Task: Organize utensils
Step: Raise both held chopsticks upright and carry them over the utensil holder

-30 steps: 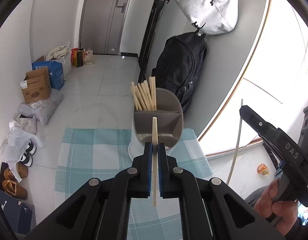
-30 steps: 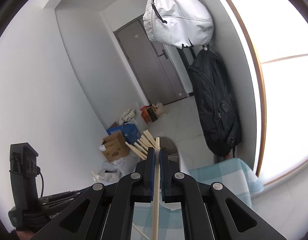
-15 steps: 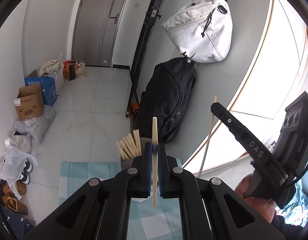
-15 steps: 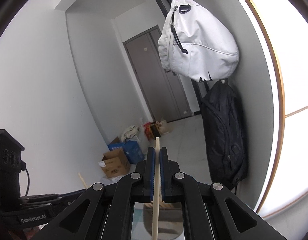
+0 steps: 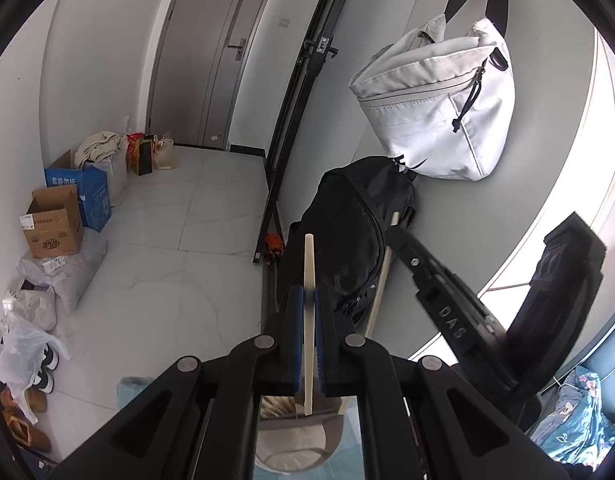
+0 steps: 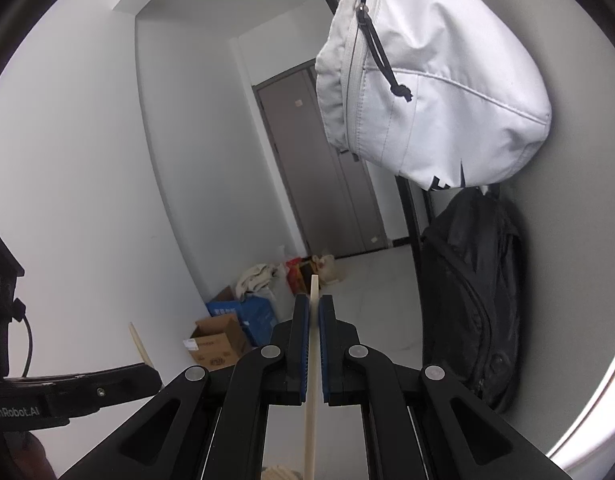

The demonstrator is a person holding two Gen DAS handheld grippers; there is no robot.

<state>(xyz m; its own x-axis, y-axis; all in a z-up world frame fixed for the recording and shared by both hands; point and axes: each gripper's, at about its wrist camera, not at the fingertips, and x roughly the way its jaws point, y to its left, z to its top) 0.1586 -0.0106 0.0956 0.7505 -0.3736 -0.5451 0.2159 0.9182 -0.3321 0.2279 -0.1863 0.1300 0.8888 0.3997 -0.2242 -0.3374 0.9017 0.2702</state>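
My left gripper (image 5: 308,300) is shut on a pale wooden chopstick (image 5: 309,264) that stands upright between the blue pads. Its lower end hangs above the grey utensil holder (image 5: 295,440), seen between my arms with several chopsticks (image 5: 275,400) in it. My right gripper (image 6: 314,304) is shut on a second chopstick (image 6: 312,380), also upright. The right gripper also shows in the left wrist view (image 5: 395,236) to the right, its chopstick (image 5: 381,276) slanting down. The left gripper's finger (image 6: 107,380) and chopstick tip (image 6: 137,340) show at lower left in the right wrist view.
A white bag (image 5: 439,108) hangs on the wall above a black backpack (image 5: 347,240). Cardboard boxes (image 5: 53,224), bags and shoes (image 5: 43,376) line the left floor. A checked teal cloth (image 5: 125,390) lies under the holder. A grey door (image 5: 203,52) is at the back.
Both grippers have risen and tilted up, each still holding its chopstick. The holder has dropped from the middle of the left view to the bottom, under my arms.
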